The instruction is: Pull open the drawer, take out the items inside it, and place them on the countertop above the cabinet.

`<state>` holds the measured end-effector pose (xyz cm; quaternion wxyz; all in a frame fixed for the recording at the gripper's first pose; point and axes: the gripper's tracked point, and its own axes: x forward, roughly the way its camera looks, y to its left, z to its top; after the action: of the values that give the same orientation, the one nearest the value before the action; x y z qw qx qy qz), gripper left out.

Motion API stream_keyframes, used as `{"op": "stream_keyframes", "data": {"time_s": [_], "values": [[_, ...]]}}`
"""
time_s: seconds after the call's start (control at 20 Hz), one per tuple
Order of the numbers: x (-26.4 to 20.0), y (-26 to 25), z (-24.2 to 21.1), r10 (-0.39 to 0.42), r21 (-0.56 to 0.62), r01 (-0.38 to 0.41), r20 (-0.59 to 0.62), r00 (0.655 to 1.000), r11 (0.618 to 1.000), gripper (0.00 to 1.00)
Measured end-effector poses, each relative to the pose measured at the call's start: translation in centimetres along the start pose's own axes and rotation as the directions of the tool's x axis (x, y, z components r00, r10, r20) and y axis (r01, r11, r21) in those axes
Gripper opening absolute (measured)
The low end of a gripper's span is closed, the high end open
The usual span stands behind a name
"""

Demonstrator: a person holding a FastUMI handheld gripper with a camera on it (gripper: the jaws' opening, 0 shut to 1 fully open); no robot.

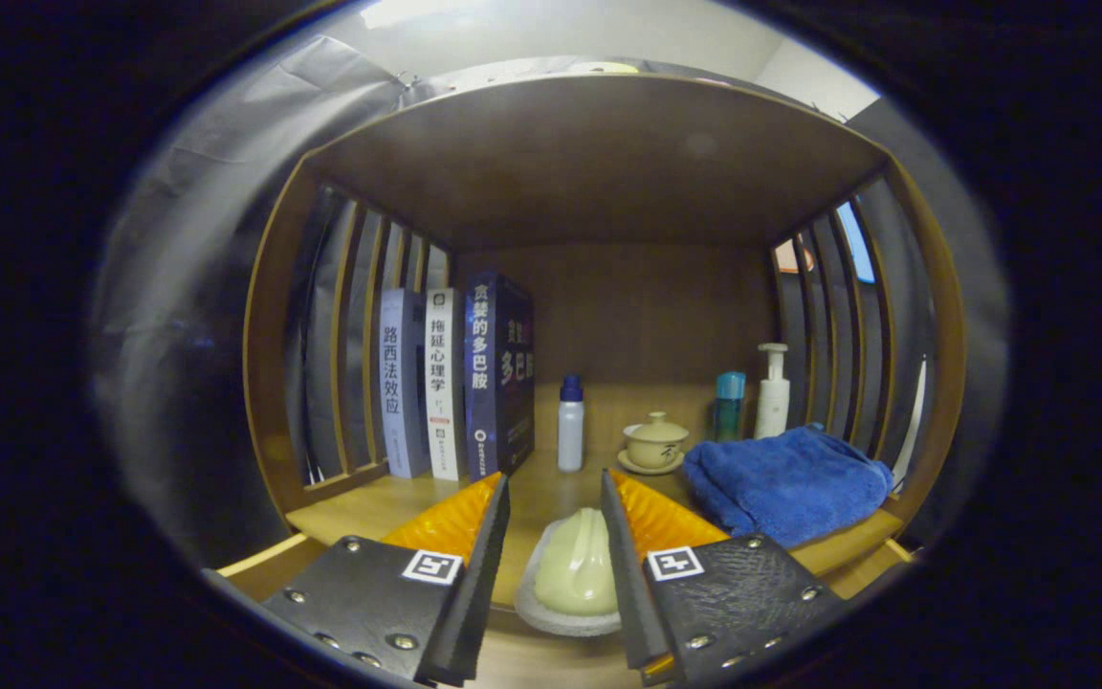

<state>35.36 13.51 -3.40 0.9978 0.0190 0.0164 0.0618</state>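
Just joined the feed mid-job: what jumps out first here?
The tool hangs open with a pale green soap on a clear dish between its fingers, the right one touching it. Beyond them, a blue towel lies on the right of the shelf; three books stand left.

Blue towel (785, 490) at three o'clock; pale green soap (578, 574) on white dish (551, 612); orange-black fingers (455, 524), checker tags; brown shelf (599, 163).

Dim, warm light; a bright ceiling lamp (407, 11) glares overhead, the shelf's (599, 163) underside lies shadowed, and fisheye distortion bends its edges.
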Motion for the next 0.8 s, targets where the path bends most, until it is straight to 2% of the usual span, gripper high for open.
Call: {"op": "stream_keyframes", "data": {"time_s": [0.25, 0.4, 0.55, 0.8], "values": [[-2.3, 0.1, 4.0, -0.026, -0.008, 0.026, 0.044, 0.999, 1.0, 0.56], [-4.9, -0.2, 5.0, -0.056, -0.052, 0.058, 0.022, 0.998, 0.997, 0.56], [-7.5, 0.5, 3.3, -0.043, -0.059, 0.04, -0.045, 0.998, 0.997, 0.56], [-12.6, 0.5, -0.2, -0.071, -0.055, 0.065, -0.116, 0.991, 0.996, 0.56]]}}
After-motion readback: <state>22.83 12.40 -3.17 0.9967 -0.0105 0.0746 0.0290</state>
